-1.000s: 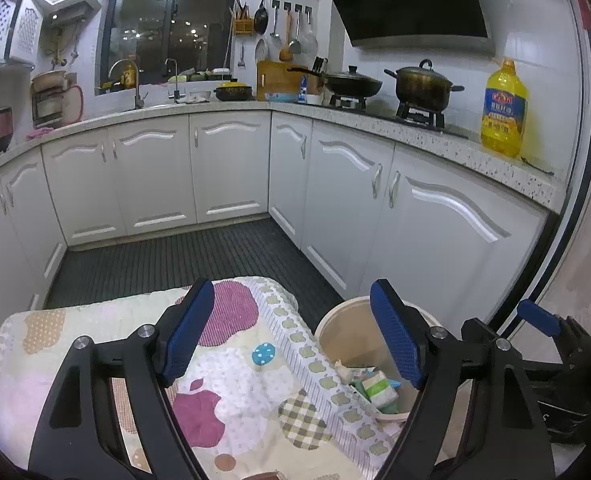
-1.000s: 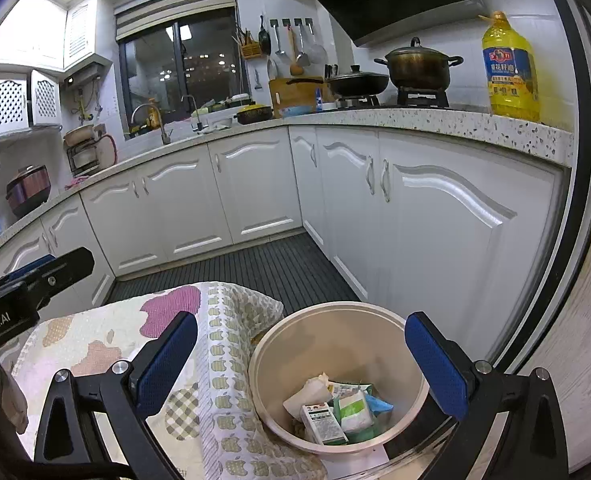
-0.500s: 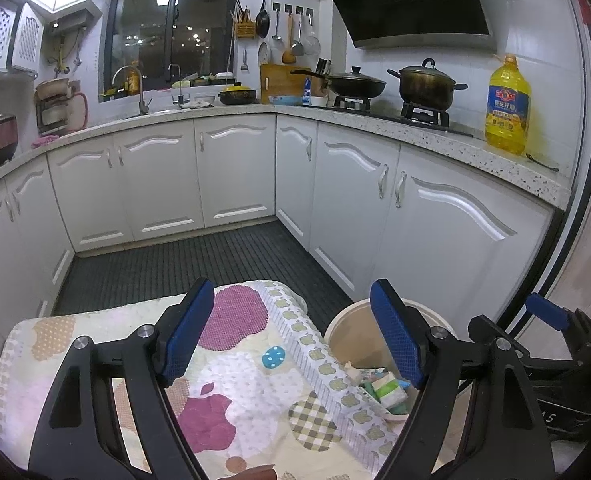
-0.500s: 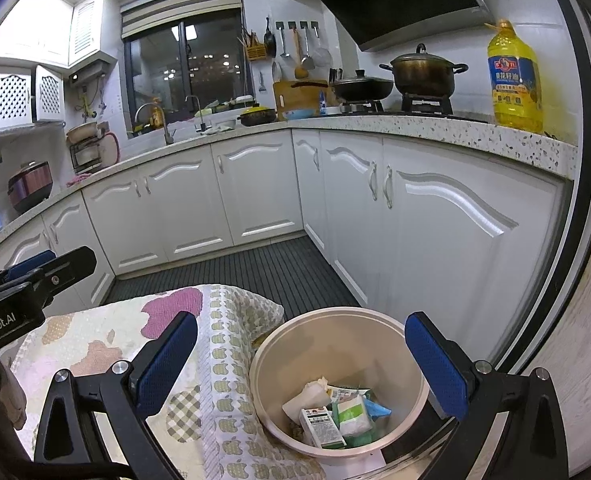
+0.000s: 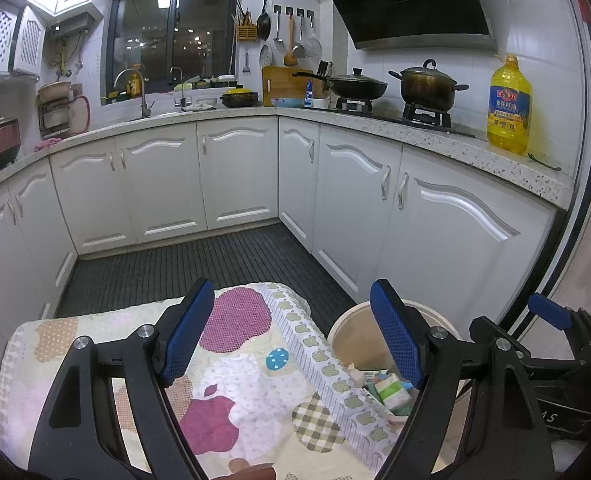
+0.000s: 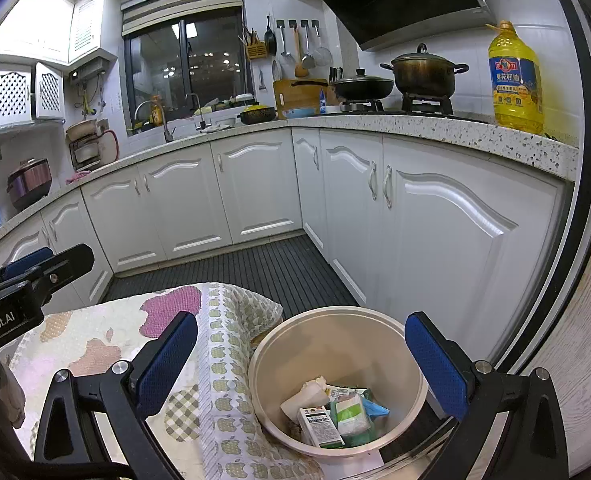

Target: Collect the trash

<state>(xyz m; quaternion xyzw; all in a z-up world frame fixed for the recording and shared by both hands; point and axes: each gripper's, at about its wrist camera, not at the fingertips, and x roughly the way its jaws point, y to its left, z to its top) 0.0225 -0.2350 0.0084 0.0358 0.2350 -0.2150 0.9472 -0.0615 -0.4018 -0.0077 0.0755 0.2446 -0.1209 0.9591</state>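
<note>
A white-cabinet kitchen with a speckled stone worktop wraps round a dark ribbed floor mat; nearest the cameras is a surface draped in a patterned cloth (image 6: 107,344) printed with purple apples and checks.

The left gripper (image 5: 291,332) hangs over that cloth with its blue pads spread wide and nothing between them. The right gripper (image 6: 301,360) is likewise spread, empty, its jaws framing the beige bin (image 6: 375,322) that stands just beside the cloth's edge. No loose rubbish shows on the cloth.

The trash lies at the bottom of the bin: a small white carton (image 6: 320,426) with a barcode, a green-and-white packet (image 6: 351,416), a crumpled white paper wad (image 6: 301,398) and a blue wrapper (image 6: 377,409), all piled touching one another.

These look light and soft; the packet and wrapper would likely crumple and may slip between pads, while the carton is stiffer and best pinched across its narrow sides. The bin looks rigid and smooth, so its rim is probably the surest hold.

Farther off, a cooking-oil bottle (image 6: 516,80) stands on the worktop beside a pot (image 6: 423,72) on the hob.
</note>
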